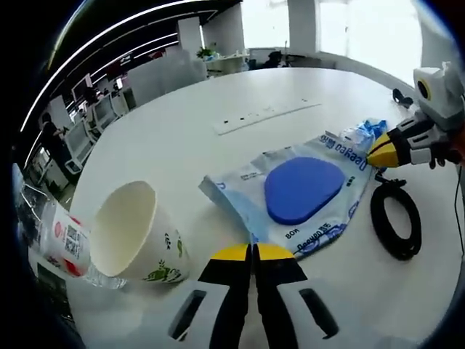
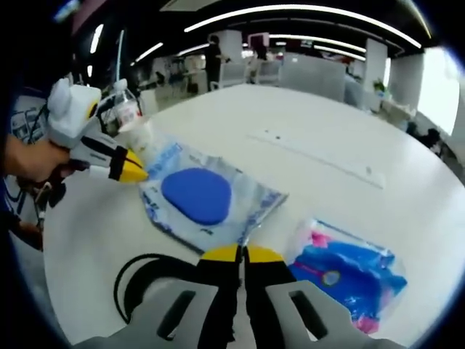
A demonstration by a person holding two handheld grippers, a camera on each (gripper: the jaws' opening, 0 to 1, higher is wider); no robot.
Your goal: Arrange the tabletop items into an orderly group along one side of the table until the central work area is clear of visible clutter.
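Observation:
A clear plastic packet with blue print and a blue oval pad inside lies flat in the middle of the white table. My left gripper is shut, its yellow tips at the packet's near edge. My right gripper comes in from the right, shut, with its tip at the packet's far corner. In the right gripper view the same packet lies ahead. My right gripper touches its corner there, and my left gripper, held by a hand, is at its left edge. I cannot tell whether either pinches the film.
A paper cup lies on its side beside a red-labelled bottle at the table edge. A black cable coil lies next to the packet. A blue and pink packet lies to the right. A power strip slot is set into the table.

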